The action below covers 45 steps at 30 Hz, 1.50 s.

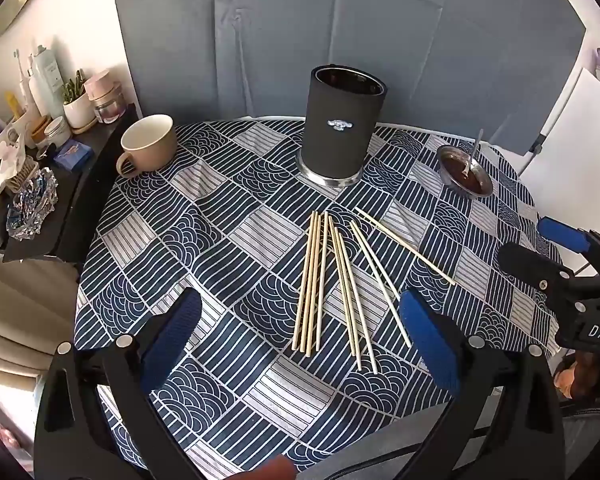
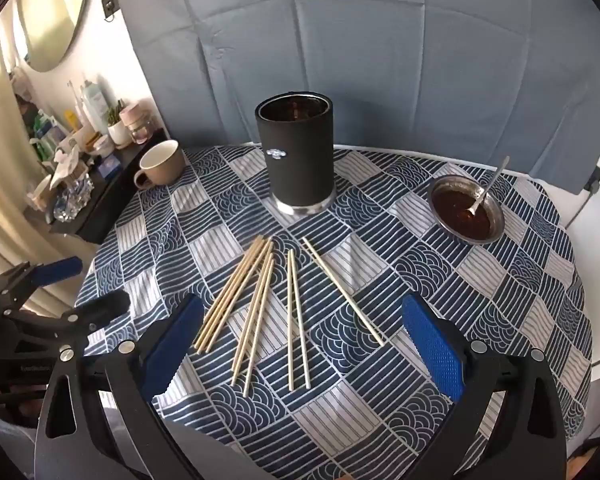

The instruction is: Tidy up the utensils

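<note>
Chopsticks (image 1: 332,280) flat, tips toward holder (image 1: 342,120)

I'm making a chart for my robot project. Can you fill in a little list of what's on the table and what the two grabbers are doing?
table cover: blue and white patterned cloth
chopsticks: loose, lying flat on the cloth in small groups
holder: tall black canister, upright behind the chopsticks, no chopsticks in it
mug: beige, far left of the table
bowl: dark sauce with a spoon in it, far right
left gripper: open, holding nothing
right gripper: open, holding nothing
</note>
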Available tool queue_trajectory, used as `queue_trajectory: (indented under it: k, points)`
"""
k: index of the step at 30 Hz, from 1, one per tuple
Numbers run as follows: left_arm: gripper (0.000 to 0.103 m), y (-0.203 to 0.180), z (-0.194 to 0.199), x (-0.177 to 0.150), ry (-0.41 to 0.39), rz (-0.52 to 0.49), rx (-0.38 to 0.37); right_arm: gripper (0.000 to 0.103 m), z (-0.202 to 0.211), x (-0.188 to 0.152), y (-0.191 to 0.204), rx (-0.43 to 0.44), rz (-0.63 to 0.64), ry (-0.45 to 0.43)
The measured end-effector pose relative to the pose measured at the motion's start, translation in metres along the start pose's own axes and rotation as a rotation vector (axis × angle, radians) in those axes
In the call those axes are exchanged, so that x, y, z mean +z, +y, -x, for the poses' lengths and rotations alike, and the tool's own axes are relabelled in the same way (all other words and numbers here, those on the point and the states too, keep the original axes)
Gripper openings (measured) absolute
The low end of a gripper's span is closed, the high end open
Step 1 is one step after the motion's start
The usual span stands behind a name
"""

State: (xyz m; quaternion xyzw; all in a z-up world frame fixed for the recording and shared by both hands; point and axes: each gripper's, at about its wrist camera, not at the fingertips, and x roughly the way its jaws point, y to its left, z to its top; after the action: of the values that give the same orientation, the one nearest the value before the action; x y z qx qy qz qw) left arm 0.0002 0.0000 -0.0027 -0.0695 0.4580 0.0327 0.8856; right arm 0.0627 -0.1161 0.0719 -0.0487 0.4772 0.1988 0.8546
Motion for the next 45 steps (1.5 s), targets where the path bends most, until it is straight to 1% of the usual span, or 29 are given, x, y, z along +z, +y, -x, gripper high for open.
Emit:
queue_trajectory:
  k: [45]
  points:
    - [0.097, 0.008, -0.011, 0.002, 0.045, 0.03, -0.002, 0.095, -0.015, -0.004, -0.003, -0.003, -0.018, 0.055]
